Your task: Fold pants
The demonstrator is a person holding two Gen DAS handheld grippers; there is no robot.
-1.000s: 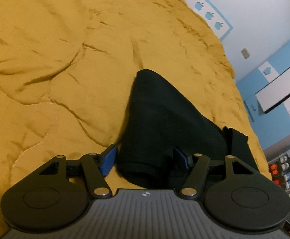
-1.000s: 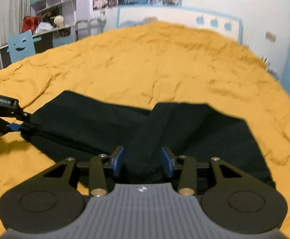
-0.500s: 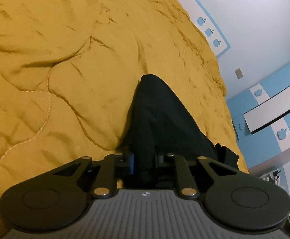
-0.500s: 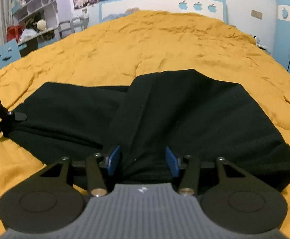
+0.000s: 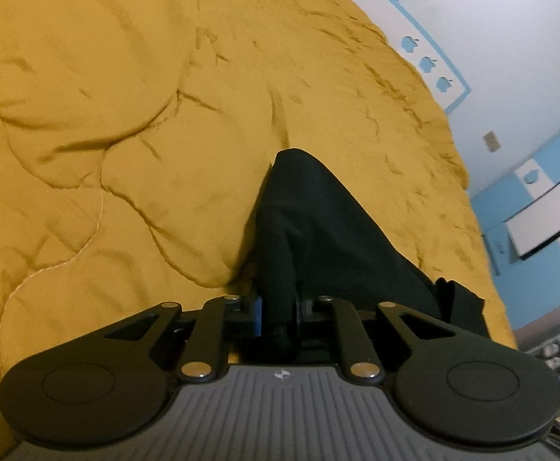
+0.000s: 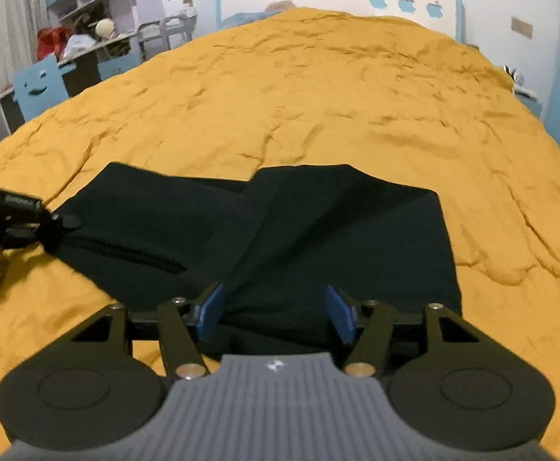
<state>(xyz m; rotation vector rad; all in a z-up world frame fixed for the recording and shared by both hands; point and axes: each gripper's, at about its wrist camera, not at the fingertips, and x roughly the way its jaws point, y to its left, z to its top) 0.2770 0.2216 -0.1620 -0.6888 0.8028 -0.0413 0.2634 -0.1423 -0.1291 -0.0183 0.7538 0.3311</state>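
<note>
Black pants (image 6: 318, 226) lie spread on a yellow quilt (image 6: 337, 88), one part folded over the other. My left gripper (image 5: 278, 317) is shut on the near edge of the pants (image 5: 318, 226), with cloth pinched between its blue pads. It also shows in the right wrist view (image 6: 49, 226) at the pants' left end. My right gripper (image 6: 276, 313) is open, its blue pads (image 6: 210, 311) standing apart over the near edge of the pants, with cloth lying between them.
The quilt (image 5: 126, 115) covers a large bed. A white and blue headboard (image 6: 337, 4) with apple shapes stands at the far end. Shelves and a desk (image 6: 80, 38) stand at the left, and blue cabinets (image 5: 541, 207) at the right.
My left gripper has shut on the pants' edge. My right gripper has opened wider and let go of the cloth, which has settled flatter on the quilt.
</note>
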